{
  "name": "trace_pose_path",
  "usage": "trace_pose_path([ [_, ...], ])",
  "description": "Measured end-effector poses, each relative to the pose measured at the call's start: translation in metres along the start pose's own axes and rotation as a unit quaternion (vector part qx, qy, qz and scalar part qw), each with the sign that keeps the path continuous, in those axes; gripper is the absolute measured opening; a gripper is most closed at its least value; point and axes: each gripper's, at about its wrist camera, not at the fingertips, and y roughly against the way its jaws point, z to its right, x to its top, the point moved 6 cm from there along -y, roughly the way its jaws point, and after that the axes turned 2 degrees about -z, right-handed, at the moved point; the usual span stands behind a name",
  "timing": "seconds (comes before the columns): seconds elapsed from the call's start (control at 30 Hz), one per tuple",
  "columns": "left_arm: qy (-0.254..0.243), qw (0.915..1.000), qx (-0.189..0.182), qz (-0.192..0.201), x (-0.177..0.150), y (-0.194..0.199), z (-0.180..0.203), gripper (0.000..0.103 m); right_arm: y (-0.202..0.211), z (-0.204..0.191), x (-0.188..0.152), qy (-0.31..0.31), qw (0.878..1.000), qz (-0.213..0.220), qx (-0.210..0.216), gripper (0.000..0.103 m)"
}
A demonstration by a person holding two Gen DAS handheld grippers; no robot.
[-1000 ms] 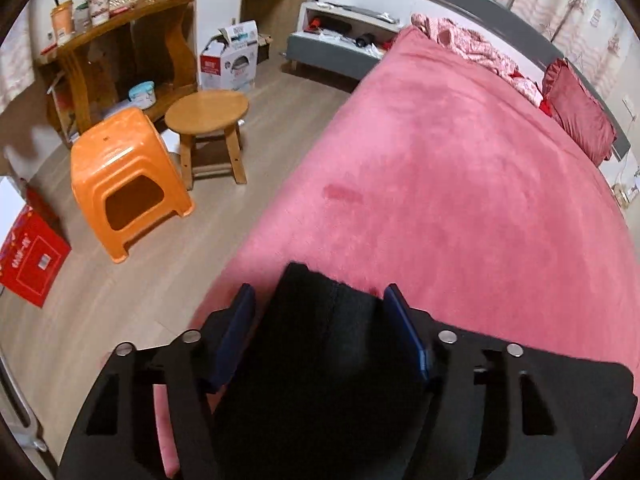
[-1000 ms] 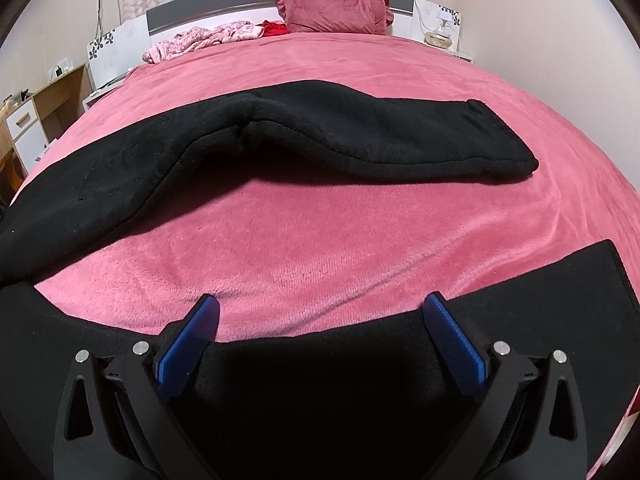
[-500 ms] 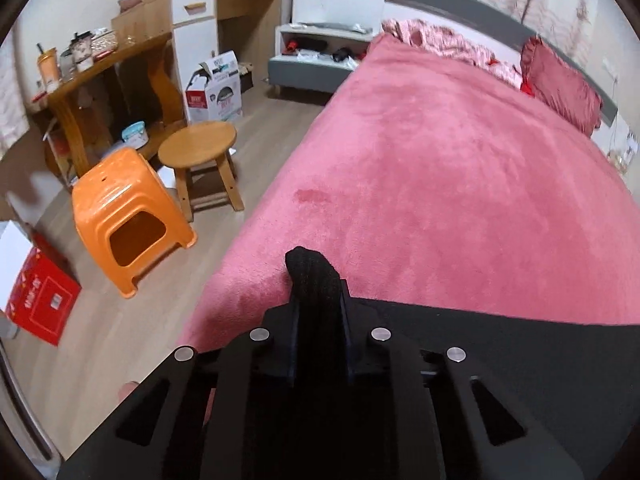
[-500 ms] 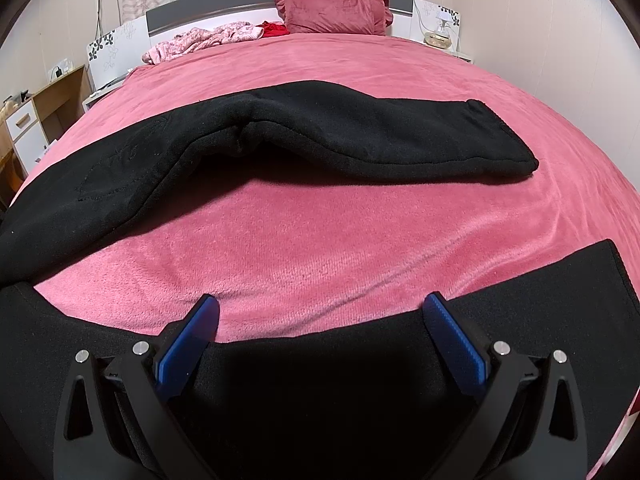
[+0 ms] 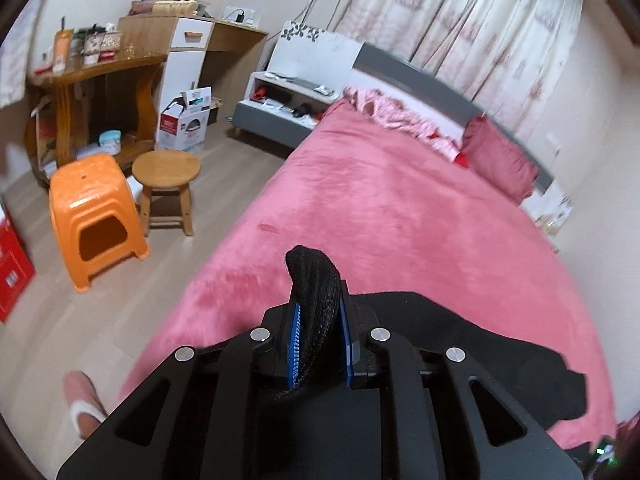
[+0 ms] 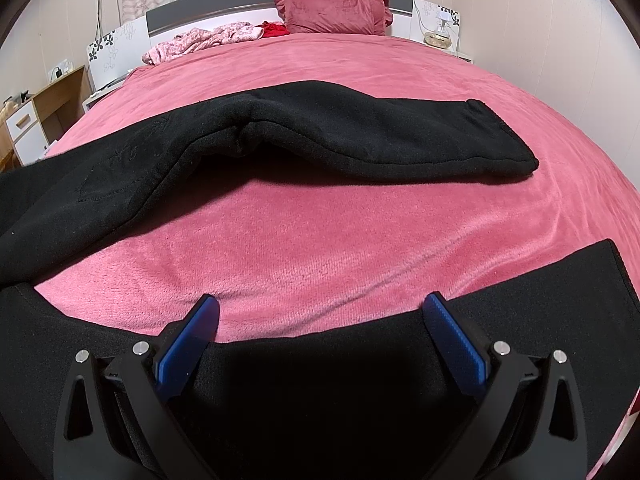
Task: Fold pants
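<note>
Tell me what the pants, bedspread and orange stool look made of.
Pants: thick matte black fleece or knit, going by the fuzzy, ribbed edge.
Bedspread: pink plush, with a short brushed nap.
Orange stool: moulded plastic, smooth with a slight sheen.

Warm indoor light, fairly bright, pretty even. Left wrist view smeared by motion blur, worst on curtains (image 5: 460, 28) and shelf clutter. Right wrist view sharp. Heavy fisheye bulge both views, dark vignette in corners. Soft shadow under raised fold of pants (image 6: 320, 136) on bedspread (image 6: 320, 240). Black fabric swallows all detail, esp. near bottom edge.
</note>
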Motion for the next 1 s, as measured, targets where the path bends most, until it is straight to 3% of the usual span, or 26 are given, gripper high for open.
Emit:
trace_pose_path([
  [0.23, 0.05, 0.9984, -0.028, 0.006, -0.057, 0.05, -0.014, 0.015, 0.0, -0.001, 0.001, 0.001, 1.0, -0.001, -0.003, 0.101],
  [0.47, 0.105, 0.9937, -0.013, -0.037, -0.125, 0.032, -0.047, 0.015, 0.0, -0.003, 0.0, 0.006, 1.0, -0.004, -0.011, 0.101],
  [0.63, 0.07, 0.9974, -0.008, -0.02, -0.136, 0.028, -0.043, 0.015, 0.0, -0.005, 0.0, 0.013, 1.0, -0.009, -0.021, 0.101],
  [0.77, 0.076, 0.9968, -0.02, -0.015, -0.139, 0.03, -0.048, 0.015, -0.003, -0.005, 0.001, 0.018, 0.999, -0.024, -0.024, 0.101],
  [0.87, 0.086, 0.9956, -0.033, -0.015, -0.139, 0.03, -0.053, 0.015, -0.002, -0.008, 0.011, 0.045, 0.995, -0.08, -0.027, 0.101],
  [0.9, 0.087, 0.9956, -0.034, -0.014, -0.139, 0.029, -0.053, 0.015, 0.003, -0.011, 0.02, 0.052, 0.995, -0.086, -0.017, 0.1],
  [1.0, 0.092, 0.9949, -0.039, -0.014, -0.14, 0.03, -0.054, 0.015, 0.031, -0.026, 0.058, 0.063, 0.996, -0.051, 0.028, 0.1],
])
